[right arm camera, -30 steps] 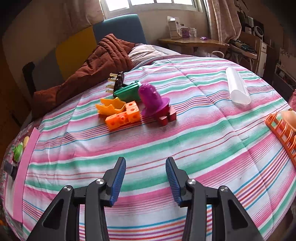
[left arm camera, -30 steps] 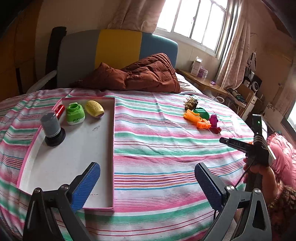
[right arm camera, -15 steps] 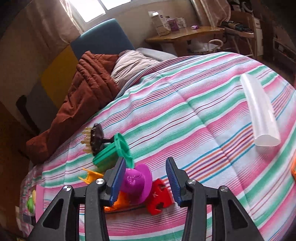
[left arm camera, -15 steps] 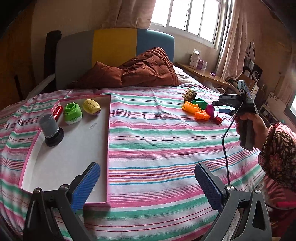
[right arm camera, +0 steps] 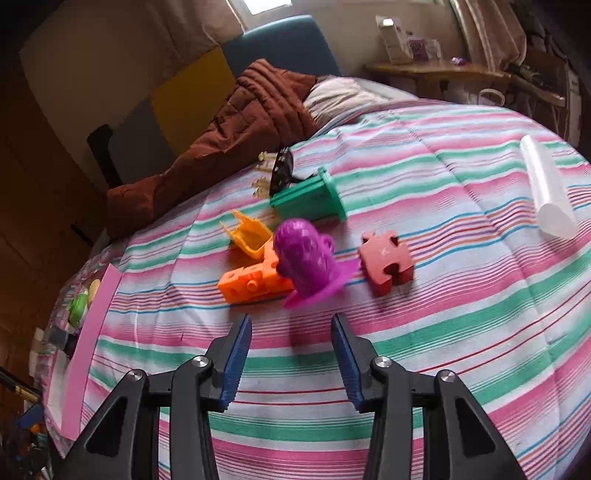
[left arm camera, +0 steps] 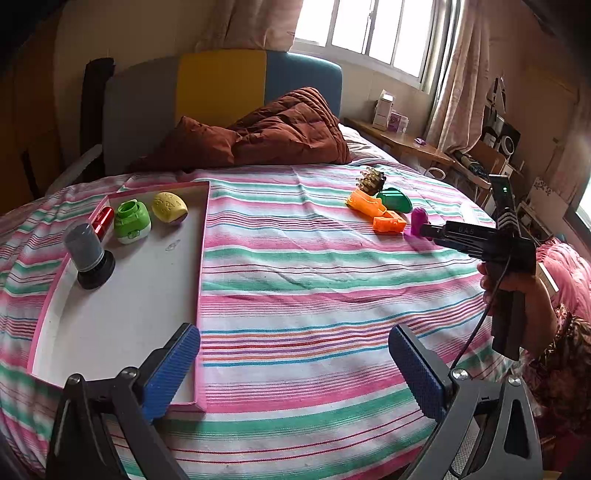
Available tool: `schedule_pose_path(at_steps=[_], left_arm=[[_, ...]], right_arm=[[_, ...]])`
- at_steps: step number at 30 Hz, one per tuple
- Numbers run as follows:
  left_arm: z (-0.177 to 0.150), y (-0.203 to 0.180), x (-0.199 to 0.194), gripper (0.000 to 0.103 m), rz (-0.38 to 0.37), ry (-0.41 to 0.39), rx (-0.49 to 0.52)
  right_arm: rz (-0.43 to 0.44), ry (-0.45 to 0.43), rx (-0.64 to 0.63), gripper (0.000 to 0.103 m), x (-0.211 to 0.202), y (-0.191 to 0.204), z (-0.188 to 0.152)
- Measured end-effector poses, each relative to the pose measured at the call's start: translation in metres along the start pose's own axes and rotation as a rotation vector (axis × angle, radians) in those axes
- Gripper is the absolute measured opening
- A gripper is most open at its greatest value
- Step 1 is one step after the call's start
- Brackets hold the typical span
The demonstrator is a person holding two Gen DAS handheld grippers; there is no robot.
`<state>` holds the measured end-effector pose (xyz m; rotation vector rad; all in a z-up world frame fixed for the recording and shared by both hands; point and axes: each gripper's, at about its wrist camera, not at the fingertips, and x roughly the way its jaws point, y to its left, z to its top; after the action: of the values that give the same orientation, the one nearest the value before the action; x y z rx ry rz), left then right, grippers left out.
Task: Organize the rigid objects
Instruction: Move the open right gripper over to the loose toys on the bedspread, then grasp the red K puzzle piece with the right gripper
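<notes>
Seeing striped bedspread (left arm camera: pixel 314 288) across bed — grey-yellow-blue headboard (left arm camera: pixel 221 85) behind, daylight through curtained window (left arm camera: pixel 373 33), cluttered wooden desk (left arm camera: pixel 402 142) on my right.

1. Left gripper (left arm camera: pixel 293 369), black frame with ribbed blue pads: its jaws are spread really wide and there's nothing between them. It's tilted downward, just hanging above the bed.
2. Right gripper (right arm camera: pixel 291 363), same black build with blue pads: jaws only part way apart, a narrow gap, and nothing's in it. Also angled down.
3. From the left wrist view you can see the right gripper's black pistol-style body out on the right side, with a black cable hanging off it.
4. The person's right hand (left arm camera: pixel 517 291) is wrapped around that handle, fist closed.
5. A dark floral-patterned sleeve (left arm camera: pixel 565 362) covers the forearm behind that hand.
</notes>
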<state>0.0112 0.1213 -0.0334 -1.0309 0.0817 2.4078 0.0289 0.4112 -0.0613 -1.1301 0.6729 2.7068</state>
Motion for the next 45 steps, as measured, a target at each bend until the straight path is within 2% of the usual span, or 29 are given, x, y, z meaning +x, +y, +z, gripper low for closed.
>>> schedule_pose_path(at_steps=[4, 8, 12, 16, 18, 26, 28, 31, 36, 39, 42, 43, 45], left_arm=[[0.000, -0.001, 0.000, 0.103, 0.000, 0.000, -0.005], [-0.001, -0.004, 0.002, 0.103, -0.002, 0.008, 0.000], [-0.001, -0.008, 0.003, 0.103, 0.000, 0.013, 0.018], [-0.001, -0.009, 0.002, 0.103, 0.009, 0.013, 0.024], [-0.001, -0.008, 0.003, 0.103, 0.012, 0.015, 0.021], [0.001, -0.013, 0.004, 0.103, 0.001, 0.014, 0.026], [0.001, -0.012, 0.004, 0.103, 0.001, 0.012, 0.022], [0.002, -0.010, 0.005, 0.103, 0.001, 0.018, 0.009], [0.002, -0.009, 0.003, 0.103, 0.011, 0.014, 0.004], [0.003, -0.009, 0.002, 0.103, 0.019, 0.016, 0.005], [0.004, -0.009, 0.002, 0.103, 0.024, 0.014, 0.009], [0.005, -0.009, 0.003, 0.103, 0.022, 0.017, 0.009], [0.008, -0.011, 0.006, 0.103, 0.015, 0.017, 0.010]], right_arm=[[-0.129, -0.110, 0.009, 0.045, -0.020, -0.016, 0.014], [-0.194, -0.092, 0.060, 0.045, -0.013, -0.037, 0.032], [-0.198, -0.018, 0.057, 0.045, 0.012, -0.049, 0.042], [-0.196, 0.051, -0.017, 0.046, 0.036, -0.041, 0.038], [-0.241, 0.046, -0.090, 0.046, 0.040, -0.028, 0.034], [-0.125, 0.067, -0.203, 0.048, 0.027, 0.017, -0.005], [-0.166, 0.020, -0.185, 0.047, 0.017, 0.017, -0.007], [-0.231, -0.059, -0.065, 0.047, 0.007, -0.001, 0.010], [-0.212, 0.000, 0.114, 0.047, 0.035, -0.025, 0.048], [-0.262, 0.059, 0.091, 0.047, 0.058, -0.022, 0.052], [-0.306, 0.032, -0.006, 0.040, 0.059, -0.009, 0.043], [-0.321, 0.031, -0.039, 0.034, 0.057, -0.007, 0.038], [-0.314, 0.033, -0.067, 0.032, 0.049, -0.007, 0.029]])
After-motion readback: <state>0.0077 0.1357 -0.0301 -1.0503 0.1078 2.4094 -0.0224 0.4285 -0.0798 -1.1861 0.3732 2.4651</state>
